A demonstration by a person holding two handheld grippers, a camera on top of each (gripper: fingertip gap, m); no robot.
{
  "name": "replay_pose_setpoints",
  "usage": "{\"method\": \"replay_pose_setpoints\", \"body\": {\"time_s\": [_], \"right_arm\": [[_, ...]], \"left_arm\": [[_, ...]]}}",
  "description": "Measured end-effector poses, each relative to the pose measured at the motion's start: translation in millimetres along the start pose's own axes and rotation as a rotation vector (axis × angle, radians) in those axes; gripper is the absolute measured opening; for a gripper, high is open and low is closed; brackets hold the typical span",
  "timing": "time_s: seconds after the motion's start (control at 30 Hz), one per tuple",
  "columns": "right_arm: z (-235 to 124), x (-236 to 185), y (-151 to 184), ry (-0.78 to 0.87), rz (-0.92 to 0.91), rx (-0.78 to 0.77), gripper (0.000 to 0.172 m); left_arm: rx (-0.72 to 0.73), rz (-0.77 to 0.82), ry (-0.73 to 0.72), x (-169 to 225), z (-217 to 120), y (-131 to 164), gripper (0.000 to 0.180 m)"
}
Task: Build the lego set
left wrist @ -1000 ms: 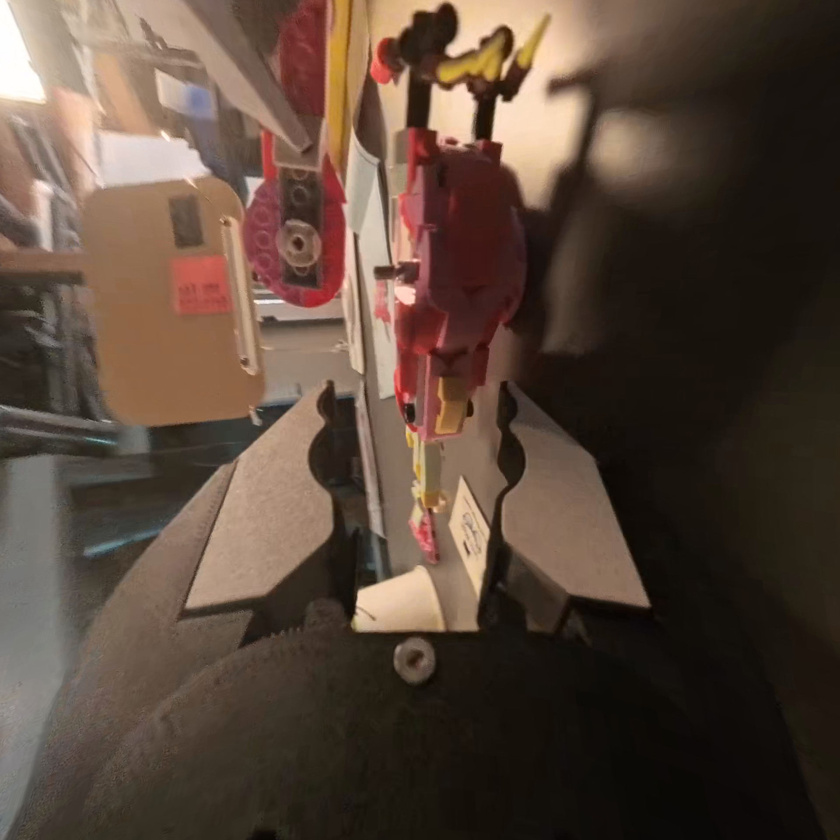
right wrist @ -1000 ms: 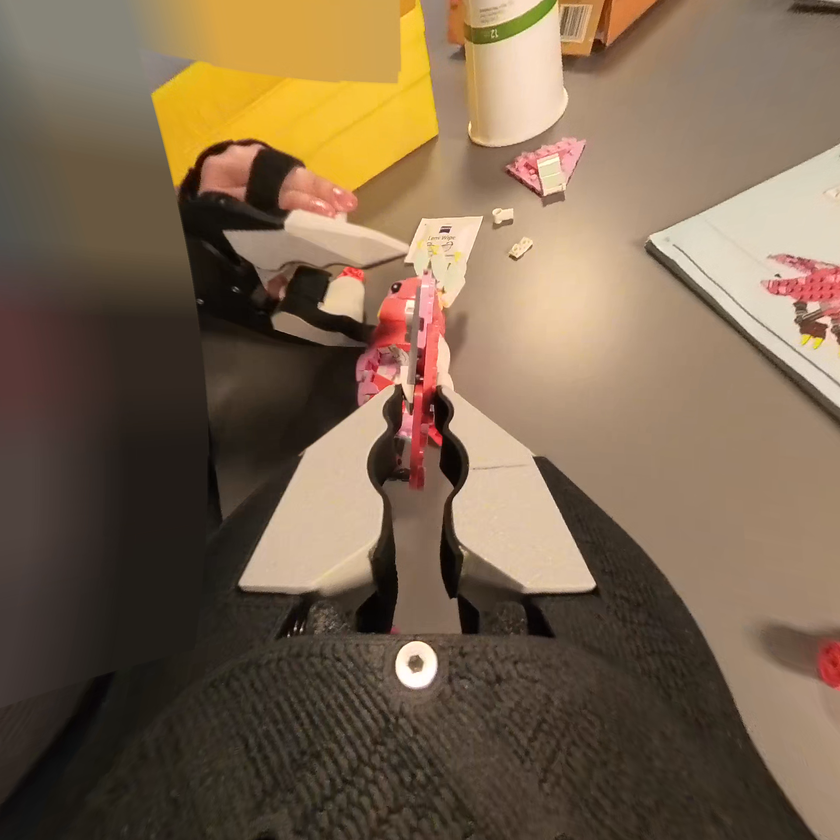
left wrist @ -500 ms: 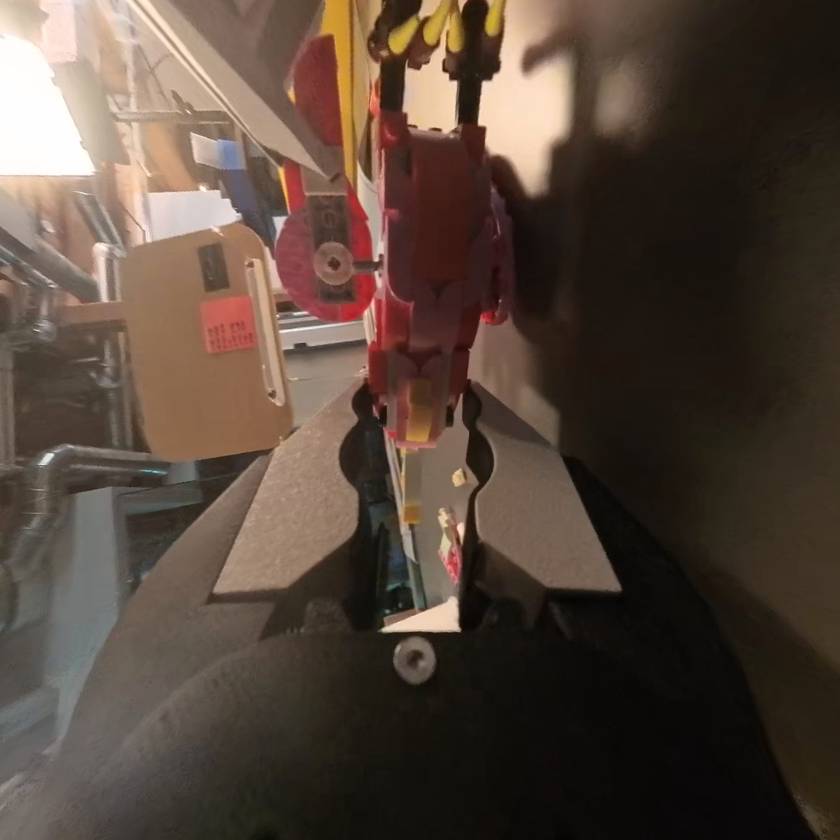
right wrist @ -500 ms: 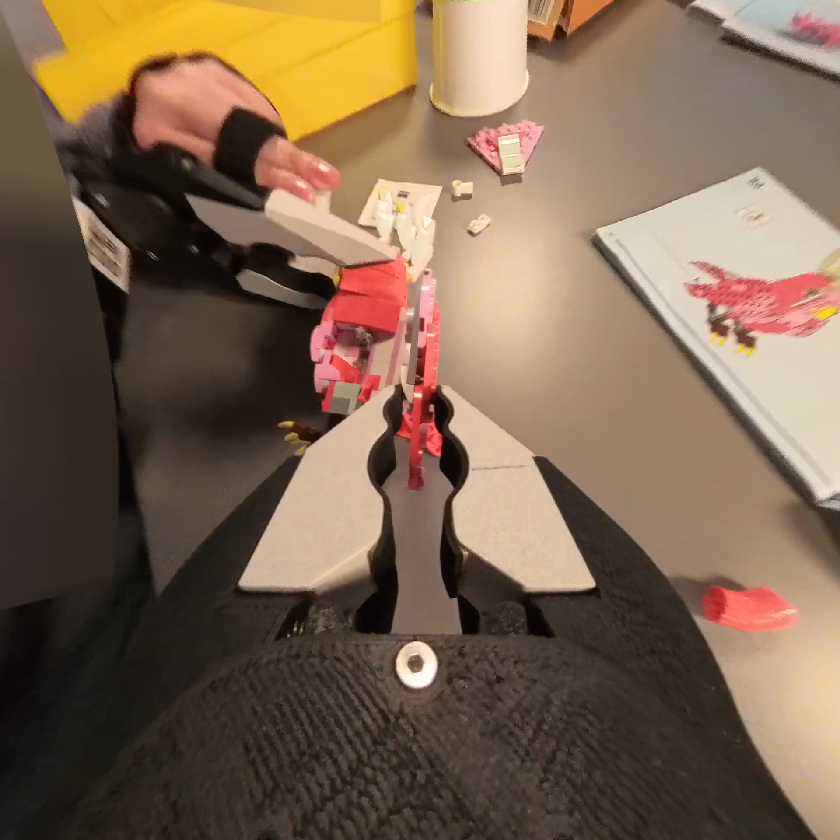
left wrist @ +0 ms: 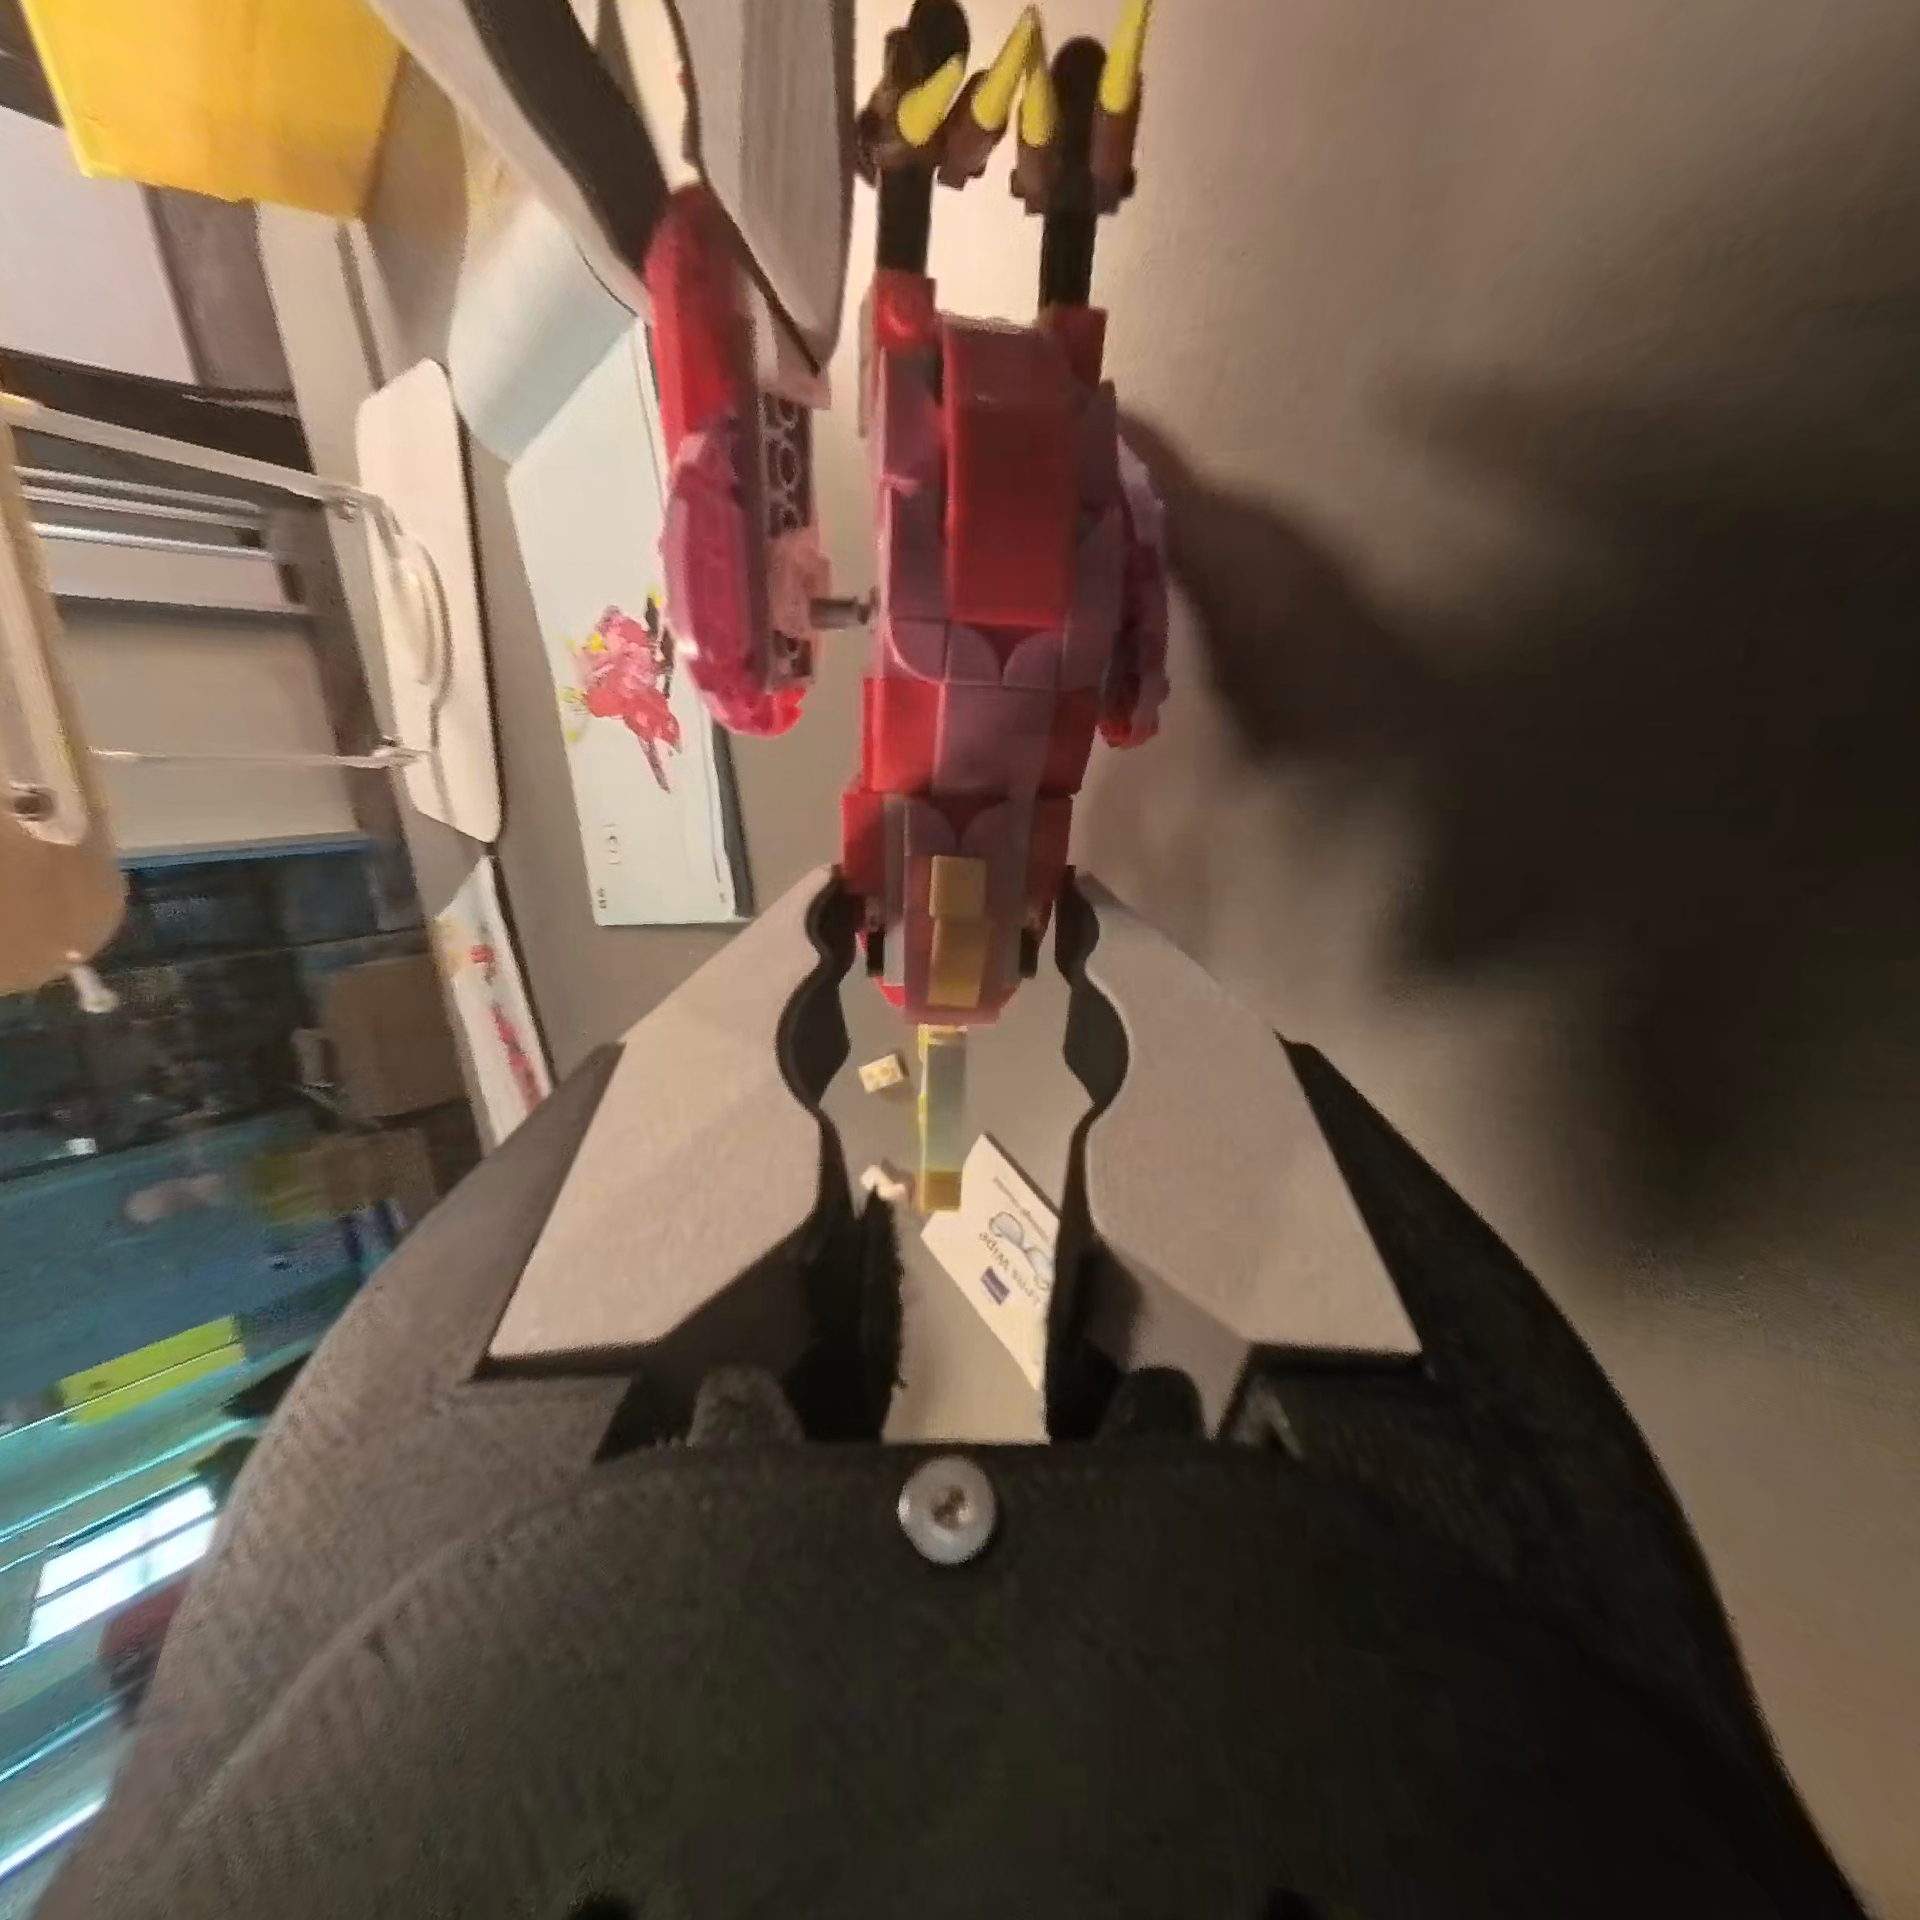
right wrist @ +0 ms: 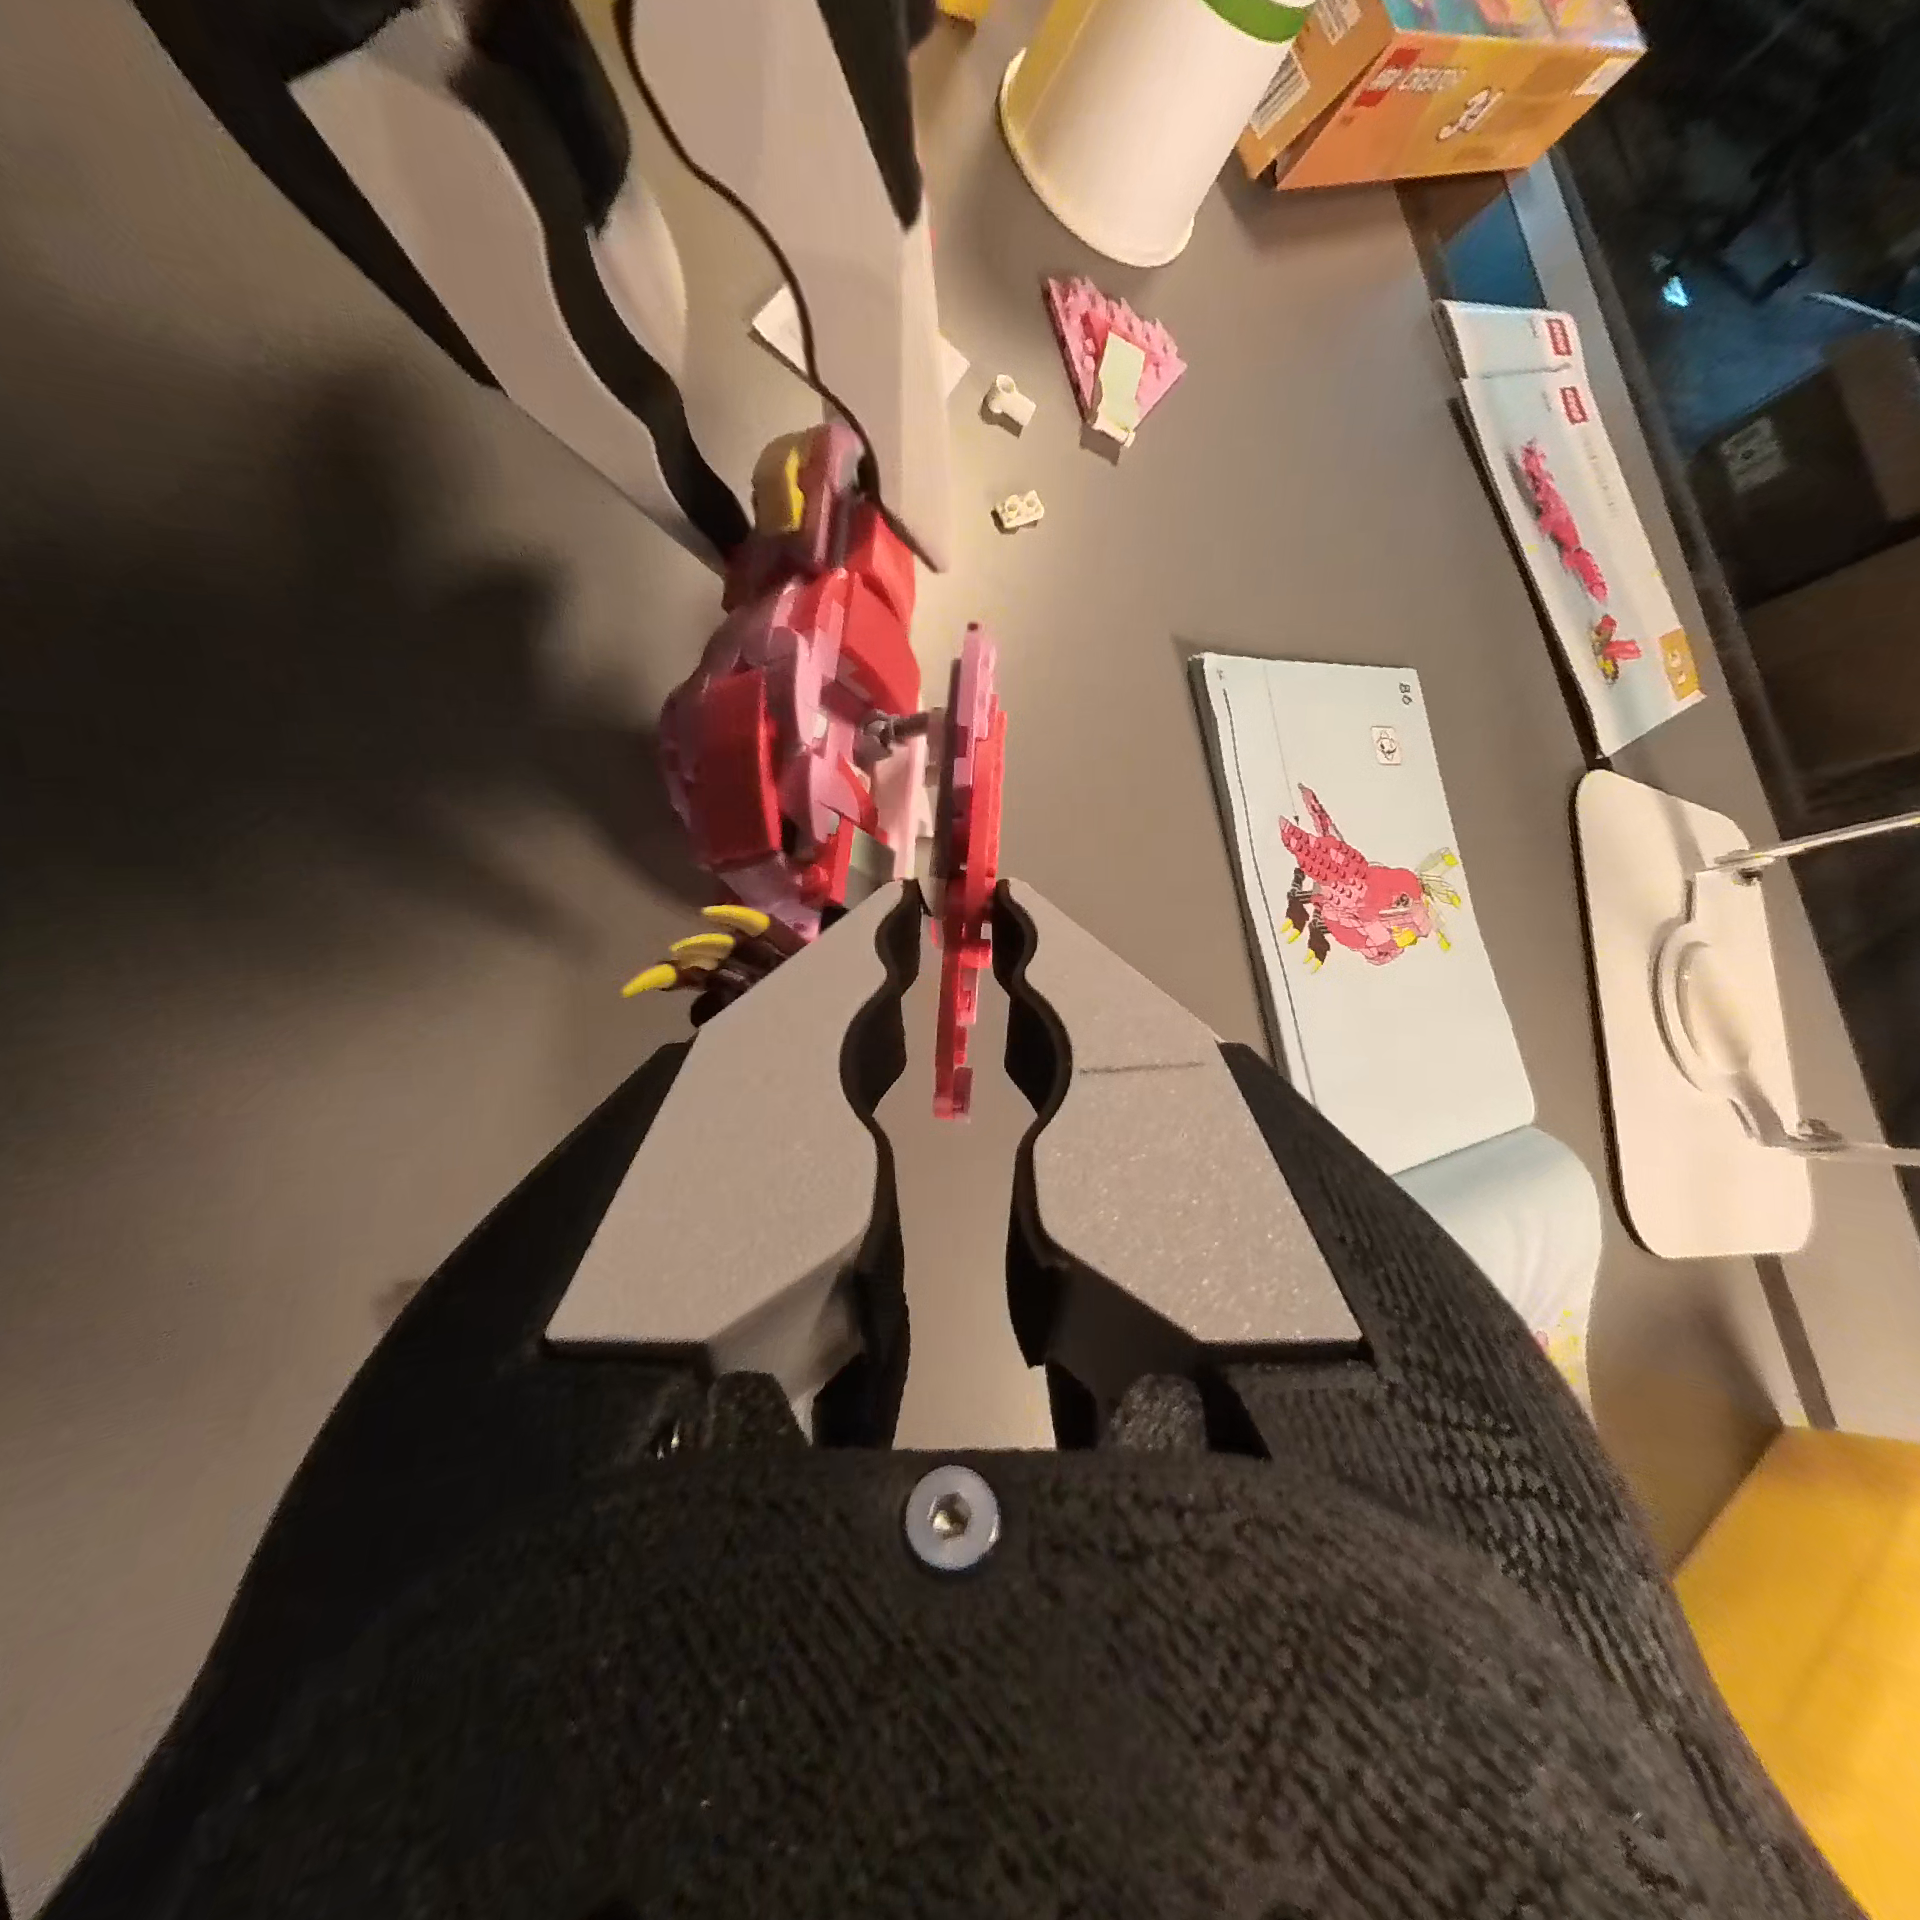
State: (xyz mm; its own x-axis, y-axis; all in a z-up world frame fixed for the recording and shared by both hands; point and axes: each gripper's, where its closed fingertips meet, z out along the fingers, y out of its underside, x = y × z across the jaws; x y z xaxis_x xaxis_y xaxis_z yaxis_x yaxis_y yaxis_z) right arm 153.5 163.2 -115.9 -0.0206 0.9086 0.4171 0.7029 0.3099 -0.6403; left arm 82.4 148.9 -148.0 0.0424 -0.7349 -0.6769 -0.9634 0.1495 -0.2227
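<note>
A red and pink brick-built bird (left wrist: 987, 644) with yellow claws is held off the grey table (right wrist: 1143, 582). My left gripper (left wrist: 951, 935) is shut on the bird's head end, both pads pressed to its sides. My right gripper (right wrist: 956, 914) is shut on the bird's flat red and pink wing (right wrist: 966, 831), which joins the body (right wrist: 790, 748) by a small grey pin. The right gripper and wing (left wrist: 727, 582) also show in the left wrist view at upper left. The left gripper (right wrist: 790, 488) shows in the right wrist view on the head.
An open instruction booklet (right wrist: 1361, 894) lies right of the bird, another booklet (right wrist: 1558, 520) beyond it. A pink wing piece (right wrist: 1112, 364) and small white bricks (right wrist: 1013, 457) lie near a white cup (right wrist: 1132, 125). A toy box (right wrist: 1455, 94), a white stand (right wrist: 1683, 997), and a yellow box (right wrist: 1808, 1621) stand around. The tips of one gripper are about 9 cm away from the tips of the other. To the pink wing piece (right wrist: 1112, 364): left tips about 15 cm, right tips about 25 cm.
My left gripper closed from wide open onto the bird's head. Both grippers then lifted and turned the bird, so the views swung round; the right grip on the wing stayed.
</note>
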Motion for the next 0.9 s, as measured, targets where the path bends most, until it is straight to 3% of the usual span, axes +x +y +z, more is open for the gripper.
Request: {"method": "replay_pose_setpoints", "body": {"time_s": [0.23,0.53,0.73,0.9], "right_arm": [[-1,5,-6,-0.045,0.076,0.021,0.011],[-9,0,-17,-0.364,0.58,0.156,0.01],[-10,-4,-18,-0.392,0.556,0.141,0.01],[-10,-2,-13,-0.338,0.418,0.091,0.01]], "left_arm": [[0.055,-0.108,0.113,-2,-6,-10,0.038],[0.202,-0.277,0.256,0,-28,-21,0.037],[0.258,-0.331,0.343,4,-35,-25,0.037],[0.299,-0.313,0.307,-1,-38,-29,0.037]]}}
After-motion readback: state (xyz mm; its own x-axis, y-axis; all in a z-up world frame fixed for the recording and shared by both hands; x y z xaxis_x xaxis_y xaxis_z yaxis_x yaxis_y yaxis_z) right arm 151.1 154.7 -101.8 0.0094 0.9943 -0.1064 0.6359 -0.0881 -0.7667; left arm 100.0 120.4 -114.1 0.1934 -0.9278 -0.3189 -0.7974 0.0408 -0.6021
